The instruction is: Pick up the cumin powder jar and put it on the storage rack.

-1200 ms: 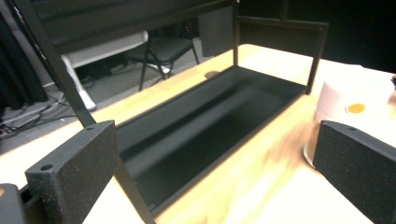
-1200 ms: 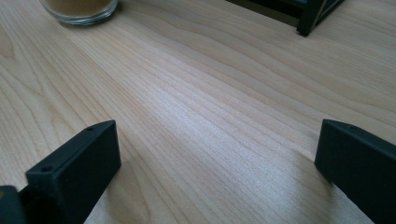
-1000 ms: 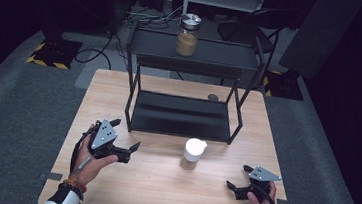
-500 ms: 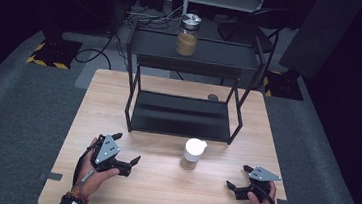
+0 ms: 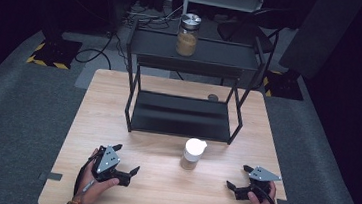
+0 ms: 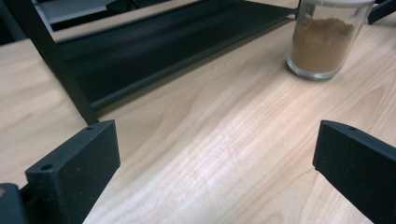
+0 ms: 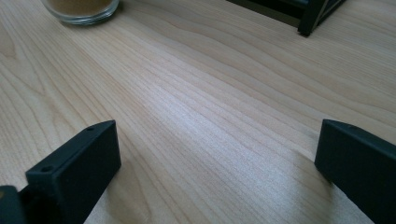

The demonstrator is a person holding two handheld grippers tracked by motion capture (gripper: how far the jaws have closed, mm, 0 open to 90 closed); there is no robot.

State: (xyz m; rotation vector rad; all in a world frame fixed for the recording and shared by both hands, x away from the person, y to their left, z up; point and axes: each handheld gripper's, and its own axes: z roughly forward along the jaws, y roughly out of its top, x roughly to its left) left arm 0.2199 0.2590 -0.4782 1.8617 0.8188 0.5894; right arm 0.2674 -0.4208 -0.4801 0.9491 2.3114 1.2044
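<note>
— Two grippers, left gripper (image 5: 124,163) and right gripper (image 5: 240,177), rest with jaws spread wide, empty, on the grained wooden table (image 5: 160,190).
— And the round glass jar (image 5: 192,154)?
— Between them, before the black metal rack (image 5: 183,115); its brown powder shows, its lid is cropped in the left gripper view.

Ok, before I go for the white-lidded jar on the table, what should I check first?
1. Left tool open: ok, jaws wide apart.
2. Right tool open: ok.
3. White-lidded jar upright on the table: ok.
4. Jar free of both tools: ok, it stands between them, untouched.
5. Lid seated tight: cannot tell.
6. Rack lower shelf free behind the jar: ok; the other jar sits on top.
</note>
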